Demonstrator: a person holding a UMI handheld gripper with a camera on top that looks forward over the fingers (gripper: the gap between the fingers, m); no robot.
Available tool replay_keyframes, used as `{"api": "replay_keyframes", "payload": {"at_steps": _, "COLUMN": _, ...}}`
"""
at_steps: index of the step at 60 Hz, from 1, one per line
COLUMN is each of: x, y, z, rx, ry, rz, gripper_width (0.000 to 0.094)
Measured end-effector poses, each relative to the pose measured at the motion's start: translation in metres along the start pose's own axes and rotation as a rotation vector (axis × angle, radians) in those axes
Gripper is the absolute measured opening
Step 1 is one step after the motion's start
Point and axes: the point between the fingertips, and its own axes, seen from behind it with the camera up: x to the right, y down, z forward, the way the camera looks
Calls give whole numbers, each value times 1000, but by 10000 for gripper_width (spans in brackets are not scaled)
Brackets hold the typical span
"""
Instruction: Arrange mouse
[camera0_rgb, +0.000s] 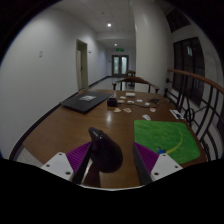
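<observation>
Gripper (104, 160) clamped on a dark mouse (104, 150), held above a wooden table (75, 125) at lower centre of frame.

Both purple-padded fingers (78, 158) pressed against the mouse's flanks, jaws clenched on it. Mouse: dark, rounded, matte shell, nose tilted up toward frame centre; cable not discernible. Green mat (160, 137) at lower right, probably the intended resting place; closed laptop (84, 101) at centre left, small items far beyond. Advisable: carry low and level toward the mat, lower until underside fully seated, release only then, avoiding slip from the smooth curved shell.
</observation>
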Motion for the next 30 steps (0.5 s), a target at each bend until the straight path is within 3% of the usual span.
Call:
{"api": "replay_keyframes", "payload": {"at_steps": 8, "x": -5, "y": -10, "z": 31, "rx": -14, "ry": -53, "rz": 13, "gripper_width": 772}}
{"api": "replay_keyframes", "payload": {"at_steps": 13, "x": -12, "y": -11, "z": 34, "rx": -16, "ry": -87, "rz": 21, "gripper_width": 454}}
{"api": "replay_keyframes", "payload": {"at_steps": 20, "x": -11, "y": -19, "z": 40, "rx": 30, "ry": -84, "rz": -12, "gripper_width": 384}}
{"api": "replay_keyframes", "payload": {"at_steps": 25, "x": -13, "y": -26, "z": 47, "rx": 71, "ry": -93, "rz": -48, "gripper_width": 269}}
{"api": "replay_keyframes", "payload": {"at_steps": 30, "x": -15, "y": -27, "z": 45, "rx": 75, "ry": -112, "rz": -72, "gripper_width": 253}}
